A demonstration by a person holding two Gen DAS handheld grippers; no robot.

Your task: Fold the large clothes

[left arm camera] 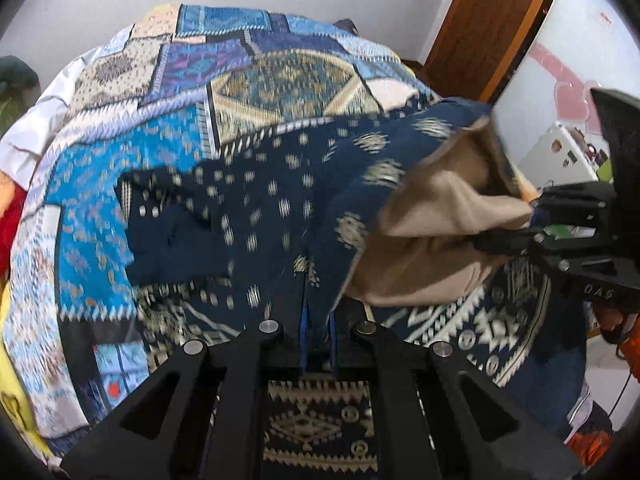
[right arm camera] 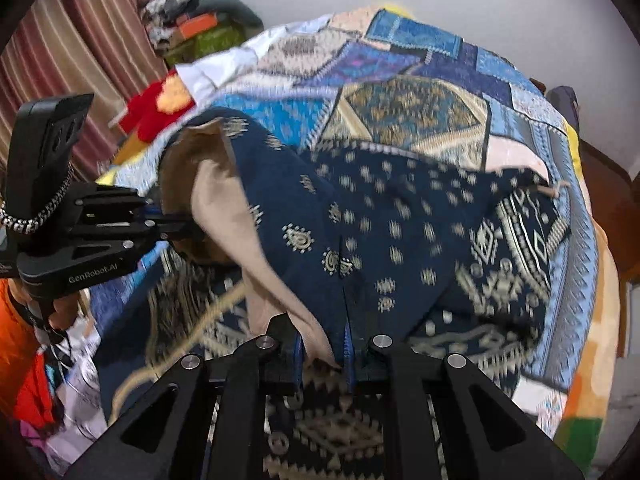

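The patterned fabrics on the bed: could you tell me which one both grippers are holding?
The dark navy garment with cream motifs and tan lining; the patchwork bedspread lies flat beneath, ungripped.

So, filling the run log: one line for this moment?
left gripper: shut on navy garment | right gripper: shut on navy garment | garment lifted over bed quilt

navy garment on a blue patchwork bedspread

the garment (left arm camera: 256, 216) is navy with small cream motifs, a cream geometric border and plain tan lining; the bedspread (left arm camera: 172, 92) mixes blue, turquoise, cream and purple patches; both claws, left claw (left arm camera: 318, 332) and right claw (right arm camera: 324, 356), are black with blue pads.
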